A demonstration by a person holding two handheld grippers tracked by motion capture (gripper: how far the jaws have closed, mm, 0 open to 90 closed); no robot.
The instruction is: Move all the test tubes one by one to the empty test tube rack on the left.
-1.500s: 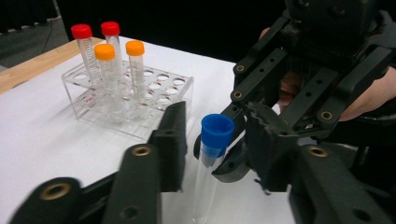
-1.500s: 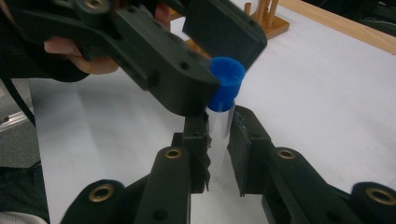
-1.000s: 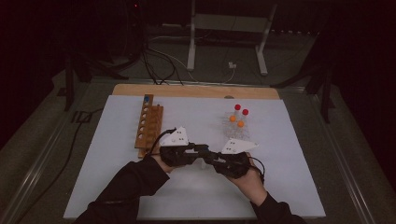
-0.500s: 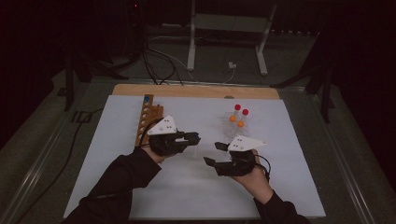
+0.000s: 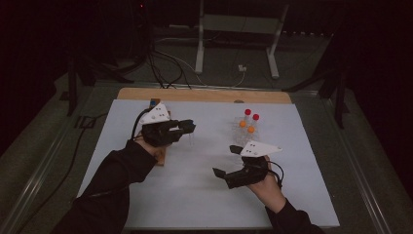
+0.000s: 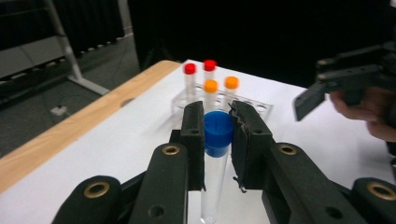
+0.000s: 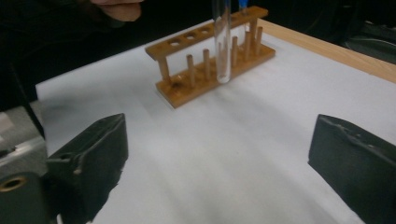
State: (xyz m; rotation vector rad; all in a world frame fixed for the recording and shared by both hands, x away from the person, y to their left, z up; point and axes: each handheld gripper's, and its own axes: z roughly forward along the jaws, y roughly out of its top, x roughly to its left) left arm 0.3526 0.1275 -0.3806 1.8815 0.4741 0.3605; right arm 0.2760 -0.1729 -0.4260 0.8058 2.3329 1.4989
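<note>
Your left hand-held gripper (image 6: 217,135) is closed on a clear test tube with a blue cap (image 6: 217,133); the two black jaws press on either side of the cap, and the glass body hangs down between them. In the high view this left hand-held gripper (image 5: 187,127) is lifted above the white surface (image 5: 195,195), just to the right of the wooden test tube rack (image 5: 159,157), most of which your hand and sleeve hide. From the right gripper view, the tube (image 7: 222,42) hangs upright in front of the wooden rack (image 7: 210,56), its rounded bottom near the rack's base; whether it touches the rack cannot be told. The rack's top rail has a row of round holes, and the ones you can see are empty.

Your right hand-held gripper (image 5: 225,175) hovers lower on the surface, well apart from the left one, its jaws spread wide with nothing between them; in its own view the two black jaws stand at the far edges with bare white surface between.

Beyond it, a clear plastic rack (image 5: 246,127) holds four capped tubes: two with red caps (image 6: 198,67) at the back, two with orange caps (image 6: 220,85) in front. A wooden strip (image 5: 204,94) edges the far side of the surface.
</note>
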